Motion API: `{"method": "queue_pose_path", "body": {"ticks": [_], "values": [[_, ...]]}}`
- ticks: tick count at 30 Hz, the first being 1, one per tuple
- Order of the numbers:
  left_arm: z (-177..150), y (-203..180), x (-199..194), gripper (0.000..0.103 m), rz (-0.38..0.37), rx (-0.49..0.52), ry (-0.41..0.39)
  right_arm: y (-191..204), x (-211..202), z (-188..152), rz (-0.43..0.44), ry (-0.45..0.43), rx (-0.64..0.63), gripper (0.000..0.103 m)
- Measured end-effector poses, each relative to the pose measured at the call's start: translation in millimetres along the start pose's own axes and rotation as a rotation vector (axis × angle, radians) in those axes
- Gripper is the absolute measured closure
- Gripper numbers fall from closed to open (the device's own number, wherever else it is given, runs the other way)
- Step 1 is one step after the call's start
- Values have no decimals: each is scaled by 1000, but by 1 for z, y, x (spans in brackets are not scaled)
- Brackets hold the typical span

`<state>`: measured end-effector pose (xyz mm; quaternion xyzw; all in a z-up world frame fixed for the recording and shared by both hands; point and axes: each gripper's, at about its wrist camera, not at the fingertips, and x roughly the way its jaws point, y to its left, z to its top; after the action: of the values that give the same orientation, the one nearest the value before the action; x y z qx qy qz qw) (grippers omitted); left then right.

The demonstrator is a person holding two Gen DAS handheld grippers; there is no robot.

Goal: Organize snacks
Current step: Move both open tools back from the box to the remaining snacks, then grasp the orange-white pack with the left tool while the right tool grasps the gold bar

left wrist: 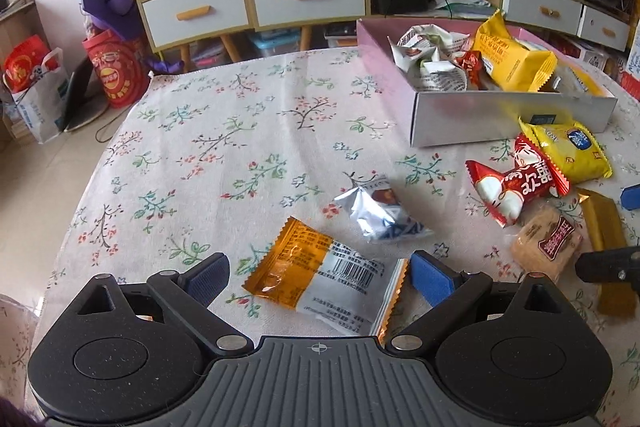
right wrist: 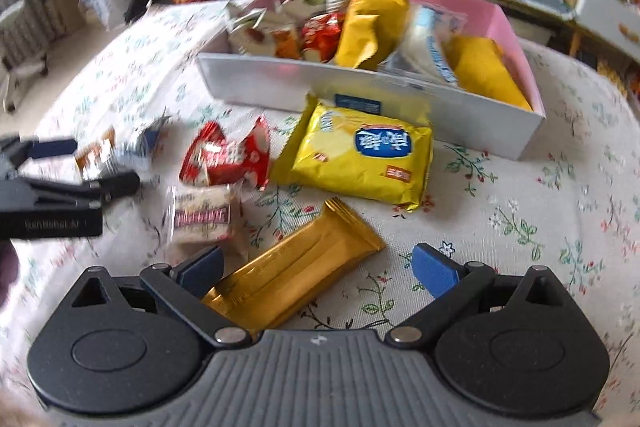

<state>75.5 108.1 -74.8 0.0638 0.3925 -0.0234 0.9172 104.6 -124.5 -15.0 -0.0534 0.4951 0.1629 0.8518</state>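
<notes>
Two grippers work here, and both stand with jaws spread wide, pinching nothing. The left gripper (left wrist: 316,277) straddles an orange-and-white packet (left wrist: 320,277) lying flat on the floral tablecloth (left wrist: 208,147), its right finger just beside the packet's crimped end. The right gripper (right wrist: 316,267) frames a long gold bar wrapper (right wrist: 292,267) that lies aslant, its near end running under the left finger.

Both look light and crinkly. The film is likely slippery, so the packet's middle, where the contents give bulk, seems a better hold than the thin sealed edges. The gold bar appears stiffer and should take a grip across its narrow width.

Farther out lie a crumpled silver-blue wrapper (left wrist: 380,215), a red packet (right wrist: 228,157), a clear-wrapped beige biscuit (right wrist: 208,219) and a fat yellow bag (right wrist: 360,159), which rests just in front of the box.

The box (right wrist: 400,99), white outside and pink within, sits at the table's far side. It already holds a heap: white wrappers at the left, a small red packet, a tall yellow bag standing on end, a pale blue-printed packet and another yellow one at the right. Little spare room shows, so the loose flat pieces would probably have to go on top.
</notes>
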Motion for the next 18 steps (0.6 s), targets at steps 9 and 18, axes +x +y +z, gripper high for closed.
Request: {"method": "queue_pose_path", "body": {"ticks": [9,18], "values": [[-14,39,-9,5,9,-62,28,-6,-6,-13,-20,-5,-93,1],[-30,79,-20,5,28,-160,52,-42,-16,-22,-25,-30,-43,1]]}}
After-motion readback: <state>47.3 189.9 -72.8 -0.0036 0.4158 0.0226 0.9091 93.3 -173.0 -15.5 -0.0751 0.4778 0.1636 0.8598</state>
